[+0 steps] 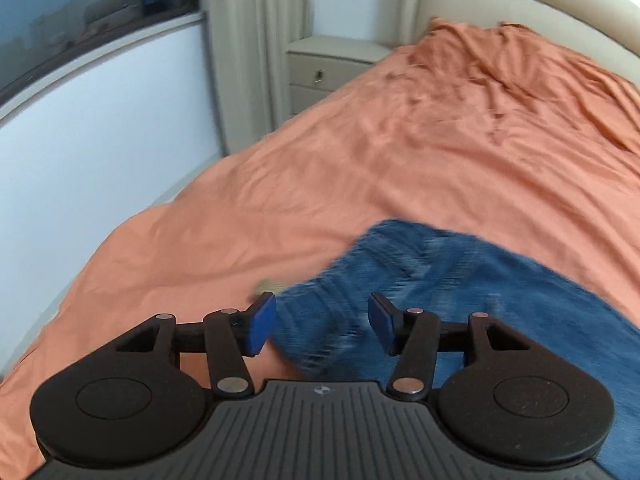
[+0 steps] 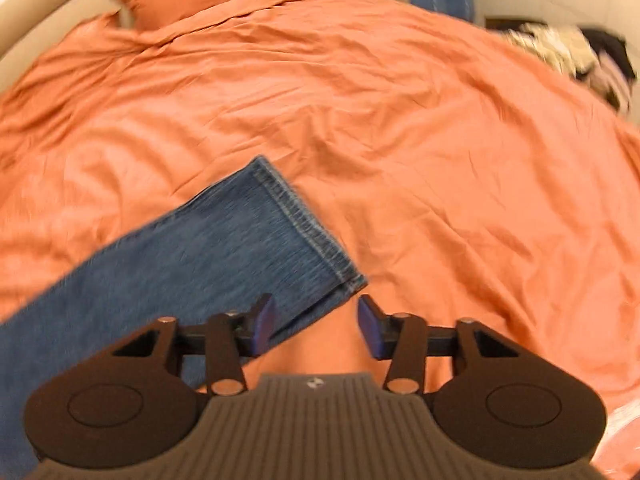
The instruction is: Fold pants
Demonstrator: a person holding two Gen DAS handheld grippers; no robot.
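Both grippers are hanging wide apart, the left gripper (image 1: 322, 328) over the bunched top of the jeans (image 1: 460, 280), the right gripper (image 2: 316, 328) beside the leg hem (image 2: 308, 224). The jeans are lying across the orange bedspread (image 2: 400, 120). I'd be pinching each end squarely, both layers, before lifting.

Both tongs, left (image 1: 322, 330) and right (image 2: 316, 328), are matte black with ribbed bodies, round discs, silver rivets and blue pads (image 1: 262, 328).

Blue denim pants (image 2: 224, 248) lying flat on orange bedding, stitched leg hem (image 2: 308, 224) angled diagonally, upper part blurred
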